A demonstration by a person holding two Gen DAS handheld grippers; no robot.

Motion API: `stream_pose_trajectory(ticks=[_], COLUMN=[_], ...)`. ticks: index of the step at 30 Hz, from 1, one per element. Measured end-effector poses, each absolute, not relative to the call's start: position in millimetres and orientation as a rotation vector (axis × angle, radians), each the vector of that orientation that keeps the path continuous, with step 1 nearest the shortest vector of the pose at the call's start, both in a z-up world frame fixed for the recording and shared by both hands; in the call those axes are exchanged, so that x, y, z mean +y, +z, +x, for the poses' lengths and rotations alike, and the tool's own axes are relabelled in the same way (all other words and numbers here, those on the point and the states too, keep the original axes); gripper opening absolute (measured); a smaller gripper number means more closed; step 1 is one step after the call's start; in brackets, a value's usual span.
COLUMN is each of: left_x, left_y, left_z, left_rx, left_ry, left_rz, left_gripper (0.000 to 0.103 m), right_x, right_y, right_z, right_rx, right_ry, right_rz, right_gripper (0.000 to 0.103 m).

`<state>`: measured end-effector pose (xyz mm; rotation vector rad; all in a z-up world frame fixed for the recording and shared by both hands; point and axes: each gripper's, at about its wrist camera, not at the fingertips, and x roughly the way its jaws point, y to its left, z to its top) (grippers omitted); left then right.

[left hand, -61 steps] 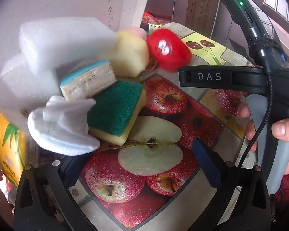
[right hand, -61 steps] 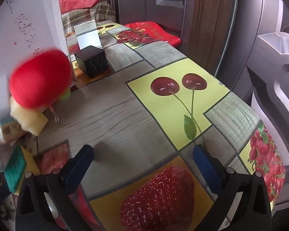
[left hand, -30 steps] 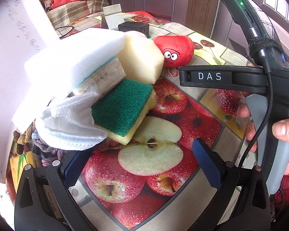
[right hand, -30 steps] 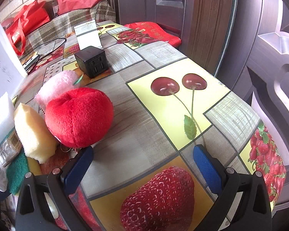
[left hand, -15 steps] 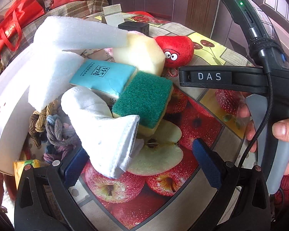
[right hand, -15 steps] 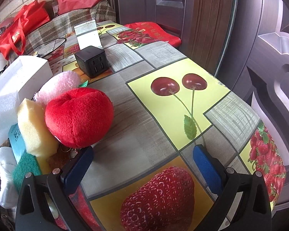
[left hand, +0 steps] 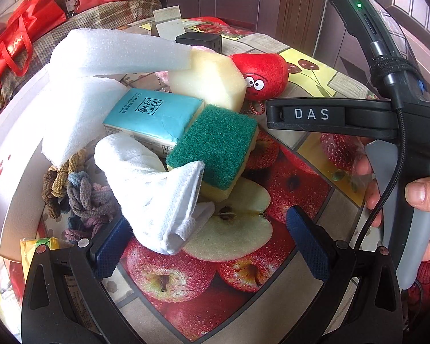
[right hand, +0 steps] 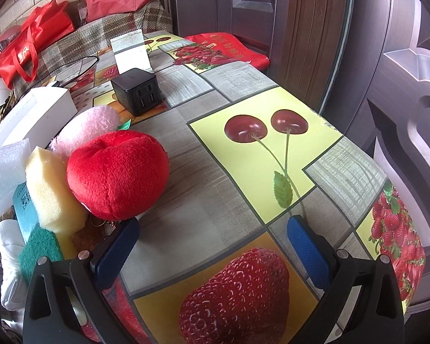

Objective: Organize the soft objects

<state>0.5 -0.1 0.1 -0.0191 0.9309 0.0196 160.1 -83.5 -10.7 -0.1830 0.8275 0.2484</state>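
The counter [right hand: 203,189] wears a glossy printed oilcloth. The red toy [right hand: 117,177] is fuzzy plush; the scouring sponge [left hand: 215,146] has a coarse green pad on yellow foam. White foam blocks [left hand: 114,51] look finely pebbled, the tissue pack [left hand: 154,111] shiny plastic, and the fingers [left hand: 306,243] carry dimpled blue pads.

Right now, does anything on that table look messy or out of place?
Yes. The soft things lie in a jumbled heap: a white foam block leans across the yellow sponge, and the white cloth droops over the green scrubbing sponge.
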Motion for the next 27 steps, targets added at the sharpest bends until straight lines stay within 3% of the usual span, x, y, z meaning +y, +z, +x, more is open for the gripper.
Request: stream_pose_trajectory(ticks=[17,27], left_x=[1,51], left_y=[5,98], left_z=[-3,-81], left_rx=[0.912,0.561], left_ry=[-0.025,-0.103], left_rz=[-0.043,-0.19], left_gripper=[0.102,0.103], right_x=[-83,-83], right_y=[-11,-11], right_z=[160,161], right_rx=[0.828,0.832], right_ry=[0.246,0.248], right_rz=[-0.182,-0.178], right_gripper=[0.103,0.103])
